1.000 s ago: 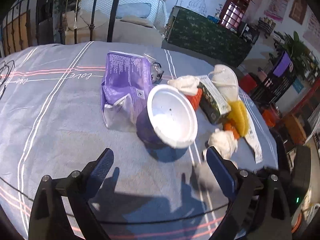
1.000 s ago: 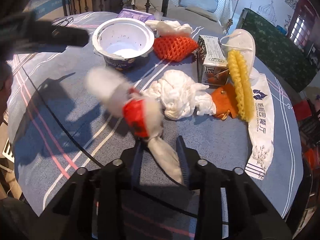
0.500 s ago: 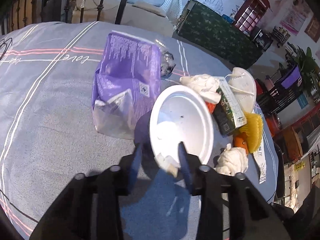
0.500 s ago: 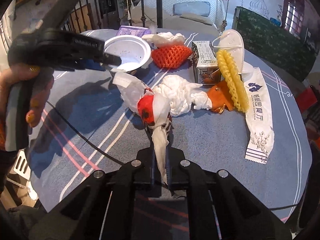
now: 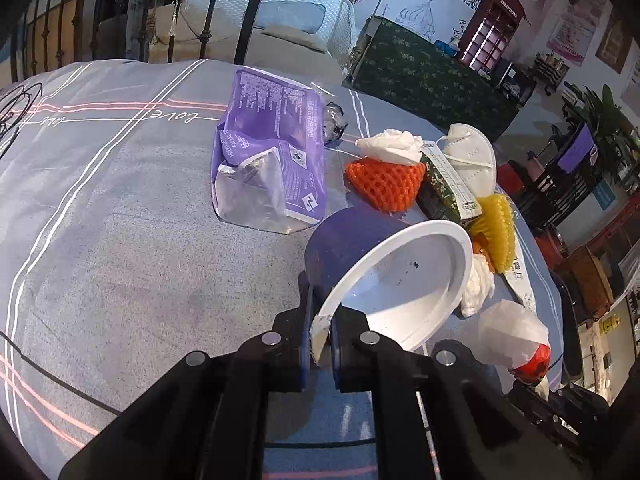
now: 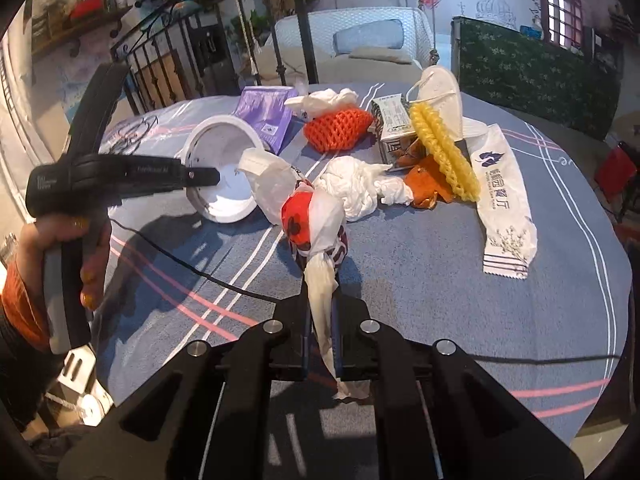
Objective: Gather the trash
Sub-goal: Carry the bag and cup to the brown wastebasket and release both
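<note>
The left gripper (image 5: pixel 320 332) has its jaws pinched on the white rim of the purple yoghurt cup (image 5: pixel 384 276); they have just been closing onto it. The rim's edge sits between the two pads, and the cup is tipped on its side with its white mouth facing the camera, its purple wall reaching away over the worktop (image 5: pixel 120 240).

The right gripper (image 6: pixel 320 328) has its jaws pressed onto the twisted neck of a white plastic bag (image 6: pixel 316 232) with red and dark flowered stuff bundled inside. The neck runs down between the pads and its tail hangs out below them; the bundle stands just ahead of the fingertips. These jaws have likewise just been closing. In the right wrist view a hand (image 6: pixel 60 248) grips the left gripper's handle.

Counted on the blue striped cloth:
- one purple pouch (image 5: pixel 272 152)
- one orange foam fruit net (image 5: pixel 384 184)
- one yellow foam net (image 5: pixel 494 228)
- two crumpled white tissues (image 6: pixel 356 188), (image 6: pixel 324 100)
- one small drink carton (image 6: pixel 394 128)
- one white face mask (image 5: pixel 472 156)
- one long white printed wrapper (image 6: pixel 500 200)
- one orange scrap (image 6: pixel 428 184), beside the carton
</note>
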The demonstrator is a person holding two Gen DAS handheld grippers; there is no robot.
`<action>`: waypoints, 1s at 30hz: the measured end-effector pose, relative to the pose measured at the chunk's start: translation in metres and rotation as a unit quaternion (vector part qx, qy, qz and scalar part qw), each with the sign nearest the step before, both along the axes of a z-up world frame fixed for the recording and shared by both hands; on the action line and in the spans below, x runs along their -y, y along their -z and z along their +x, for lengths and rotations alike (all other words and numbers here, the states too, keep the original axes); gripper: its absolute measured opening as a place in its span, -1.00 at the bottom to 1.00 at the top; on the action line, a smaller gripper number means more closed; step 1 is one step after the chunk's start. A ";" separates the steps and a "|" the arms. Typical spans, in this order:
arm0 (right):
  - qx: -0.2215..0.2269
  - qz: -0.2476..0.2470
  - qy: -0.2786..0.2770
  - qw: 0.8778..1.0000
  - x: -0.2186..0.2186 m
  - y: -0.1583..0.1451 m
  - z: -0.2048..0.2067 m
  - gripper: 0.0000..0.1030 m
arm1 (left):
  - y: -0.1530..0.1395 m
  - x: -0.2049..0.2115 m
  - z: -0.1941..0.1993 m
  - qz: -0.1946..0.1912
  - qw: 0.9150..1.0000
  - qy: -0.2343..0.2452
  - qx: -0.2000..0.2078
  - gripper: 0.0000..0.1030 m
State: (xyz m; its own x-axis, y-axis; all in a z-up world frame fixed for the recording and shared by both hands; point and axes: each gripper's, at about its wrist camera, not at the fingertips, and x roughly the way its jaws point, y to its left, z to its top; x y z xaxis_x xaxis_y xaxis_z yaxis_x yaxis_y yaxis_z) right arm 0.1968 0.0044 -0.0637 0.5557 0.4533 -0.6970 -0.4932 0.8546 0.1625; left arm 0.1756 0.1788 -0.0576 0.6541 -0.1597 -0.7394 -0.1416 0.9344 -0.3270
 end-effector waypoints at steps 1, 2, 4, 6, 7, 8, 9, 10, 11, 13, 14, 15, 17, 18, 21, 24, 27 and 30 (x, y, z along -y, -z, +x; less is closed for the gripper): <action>0.002 0.009 0.005 1.000 0.004 -0.002 -0.002 -0.84 | -0.003 0.002 -0.001 -0.003 1.000 -0.001 0.006 -0.84; 0.008 0.015 0.013 1.000 0.009 -0.004 -0.004 -0.84 | -0.005 0.007 -0.003 -0.003 1.000 -0.001 0.011 -0.84; 0.018 0.025 0.032 0.999 0.021 -0.009 -0.009 -0.84 | -0.012 0.019 -0.009 -0.004 1.000 0.009 0.025 -0.84; 0.030 0.037 0.053 0.997 0.036 -0.015 -0.012 -0.84 | -0.019 0.034 -0.011 -0.011 0.999 0.026 0.038 -0.84; 0.039 0.039 0.068 0.996 0.046 -0.020 -0.014 -0.84 | -0.023 0.044 -0.012 -0.009 0.998 0.037 0.046 -0.84; 0.049 0.039 0.084 0.995 0.058 -0.024 -0.016 -0.84 | -0.028 0.054 -0.013 -0.004 0.997 0.048 0.054 -0.84; 0.057 0.039 0.099 0.993 0.070 -0.027 -0.015 -0.84 | -0.033 0.067 -0.014 0.000 0.996 0.061 0.062 -0.84; 0.063 0.039 0.113 0.991 0.083 -0.030 -0.016 -0.84 | -0.036 0.078 -0.014 -0.003 0.995 0.075 0.067 -0.84; 0.067 0.037 0.133 0.988 0.096 -0.031 -0.014 -0.84 | -0.037 0.089 -0.013 -0.009 0.993 0.093 0.070 -0.84; 0.068 0.026 0.180 0.981 0.130 -0.031 -0.009 -0.84 | -0.040 0.118 -0.009 -0.015 0.988 0.133 0.075 -0.84; 0.067 0.021 0.204 0.976 0.146 -0.029 -0.007 -0.84 | -0.042 0.133 -0.008 -0.013 0.985 0.151 0.077 -0.84; 0.063 0.017 0.231 0.971 0.167 -0.027 -0.003 -0.84 | -0.043 0.148 -0.006 -0.011 0.982 0.170 0.079 -0.84; 0.060 -0.002 0.279 0.958 0.207 -0.022 0.004 -0.84 | -0.045 0.178 -0.003 -0.013 0.974 0.208 0.084 -0.84; 0.060 -0.014 0.299 0.952 0.222 -0.019 0.007 -0.84 | -0.045 0.193 -0.001 -0.012 0.970 0.226 0.087 -0.84; 0.038 -0.026 0.357 0.933 0.274 -0.008 0.020 -0.84 | -0.042 0.238 0.000 0.003 0.957 0.274 0.094 -0.84; 0.017 -0.024 0.393 0.919 0.310 0.004 0.031 -0.84 | -0.035 0.267 0.006 -0.003 0.949 0.304 0.085 -0.84; -0.003 -0.019 0.410 0.912 0.334 0.019 0.043 -0.84 | -0.029 0.296 0.008 0.011 0.943 0.323 0.083 -0.84; -0.026 -0.014 0.422 0.906 0.352 0.038 0.053 -0.84 | -0.024 0.319 0.012 0.021 0.939 0.336 0.076 -0.84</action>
